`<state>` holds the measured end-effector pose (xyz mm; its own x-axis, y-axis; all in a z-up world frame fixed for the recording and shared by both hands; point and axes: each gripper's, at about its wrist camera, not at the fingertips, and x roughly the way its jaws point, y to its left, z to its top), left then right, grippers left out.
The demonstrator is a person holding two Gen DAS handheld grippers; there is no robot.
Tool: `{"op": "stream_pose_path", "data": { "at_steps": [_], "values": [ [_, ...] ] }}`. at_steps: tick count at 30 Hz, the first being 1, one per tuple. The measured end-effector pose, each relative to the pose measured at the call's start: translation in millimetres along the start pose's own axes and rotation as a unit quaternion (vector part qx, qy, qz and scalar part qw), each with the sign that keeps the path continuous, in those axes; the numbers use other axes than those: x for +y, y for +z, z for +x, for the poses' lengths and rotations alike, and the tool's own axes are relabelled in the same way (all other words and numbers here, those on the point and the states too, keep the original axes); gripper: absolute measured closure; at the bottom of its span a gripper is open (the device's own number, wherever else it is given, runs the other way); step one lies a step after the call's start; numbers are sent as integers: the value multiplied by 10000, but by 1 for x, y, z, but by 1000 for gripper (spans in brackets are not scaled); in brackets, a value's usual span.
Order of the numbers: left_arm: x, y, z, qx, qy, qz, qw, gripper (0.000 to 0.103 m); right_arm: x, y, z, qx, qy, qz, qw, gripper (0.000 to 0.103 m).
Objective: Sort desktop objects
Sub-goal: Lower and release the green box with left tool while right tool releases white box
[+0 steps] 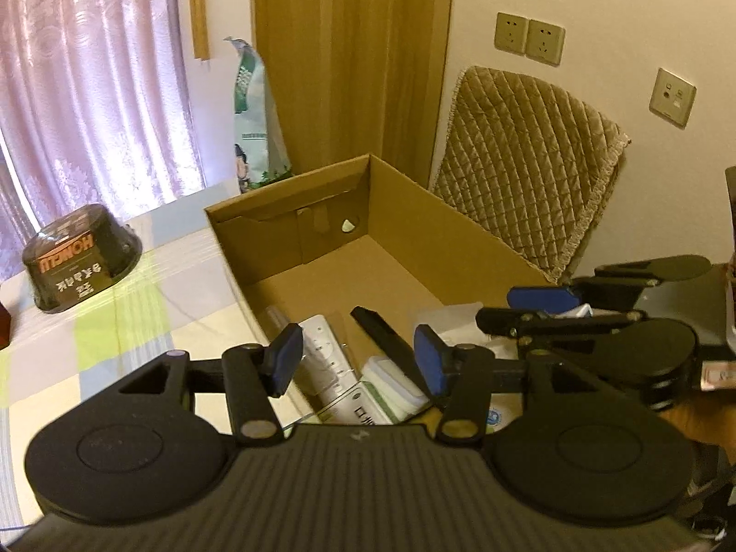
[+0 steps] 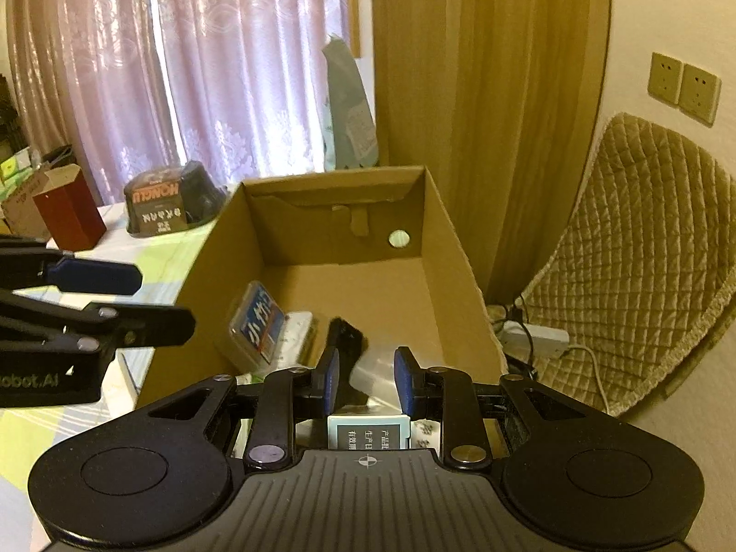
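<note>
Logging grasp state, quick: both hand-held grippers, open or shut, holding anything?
Left hand-held gripper: open, empty, over the cardboard box.
Right hand-held gripper: open, holding nothing.

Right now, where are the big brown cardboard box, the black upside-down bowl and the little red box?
Brown cardboard box [image 2: 338, 230], right wrist view, inner back wall.
Black upside-down bowl [image 1: 80, 260], left wrist view, label side.
Red box [image 2: 69, 216], right wrist view, front face.

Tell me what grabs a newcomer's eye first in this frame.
The open cardboard box in the middle, with several items piled at its near end and its far end bare. Next, the two grippers over that near end: the right gripper around a small packet, the left gripper open. An upside-down black bowl sits left.
</note>
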<state>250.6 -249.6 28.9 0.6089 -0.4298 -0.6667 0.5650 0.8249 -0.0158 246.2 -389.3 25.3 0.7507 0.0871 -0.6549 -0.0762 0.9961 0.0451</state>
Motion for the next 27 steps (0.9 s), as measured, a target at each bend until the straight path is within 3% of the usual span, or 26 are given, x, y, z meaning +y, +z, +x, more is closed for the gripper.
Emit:
{"op": "stream_pose_path", "data": {
  "at_steps": [5,6,7,8,18,27],
  "values": [
    [10,-4,-9,-16,45,-77,10000,55,2,6,3,-225,75,75,9997,77],
    [12,-5,-11,-15,54,-88,9999,55,2,7,2,-257,48,108,9996,72],
    [14,-6,-12,-13,55,-107,9999,55,1,8,1,-289,21,141,9995,42],
    [16,-7,-14,-13,65,-128,9999,55,0,8,-2,-374,-3,179,9991,24],
    [33,-25,-27,62,168,-347,9992,55,-1,13,-21,-593,-22,267,9979,24],
    [43,-38,-50,91,274,-417,9987,55,13,5,-38,-459,-25,229,9987,24]
  ]
}}
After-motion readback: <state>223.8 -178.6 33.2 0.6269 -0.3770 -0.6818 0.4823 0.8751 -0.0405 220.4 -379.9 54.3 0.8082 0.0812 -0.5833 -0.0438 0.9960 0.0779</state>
